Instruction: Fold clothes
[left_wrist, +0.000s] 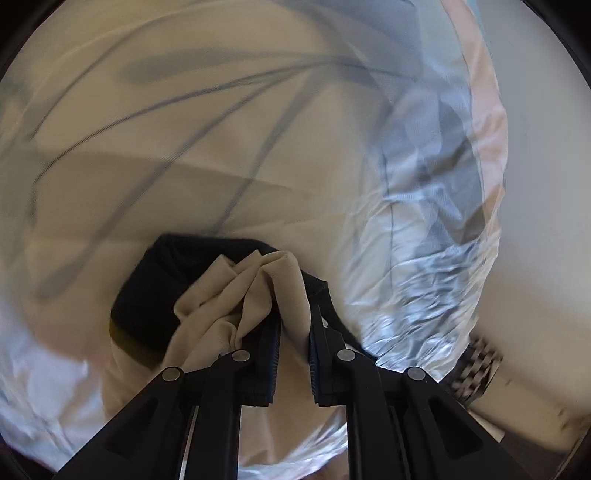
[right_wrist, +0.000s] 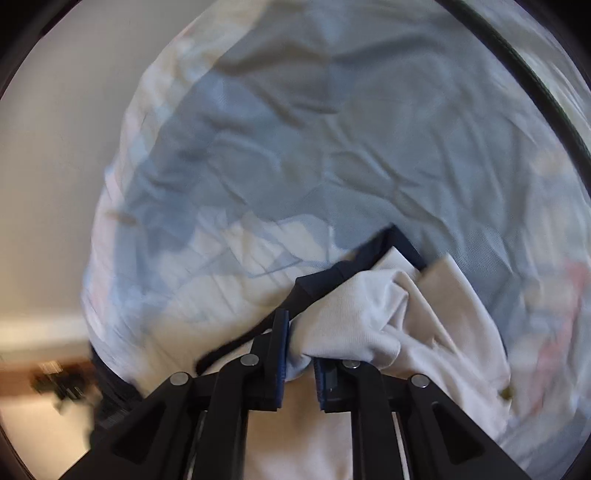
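Observation:
A cream garment with dark navy trim is bunched in both grippers. In the left wrist view my left gripper (left_wrist: 293, 332) is shut on a wad of the cream cloth (left_wrist: 251, 291), with the navy trim (left_wrist: 147, 295) beside it. In the right wrist view my right gripper (right_wrist: 300, 349) is shut on another wad of the same cream cloth (right_wrist: 369, 314), with its navy edge (right_wrist: 332, 275) just beyond the fingers. Both views are blurred by motion. The rest of the garment hangs below and is mostly hidden.
A wrinkled pale blue and white bedsheet (right_wrist: 332, 147) fills the background. A cream wall or floor (left_wrist: 546, 184) lies beyond the bed's edge. A dark cable (right_wrist: 546, 92) arcs at the upper right. A dark blurred object (right_wrist: 62, 384) sits on the floor at the lower left.

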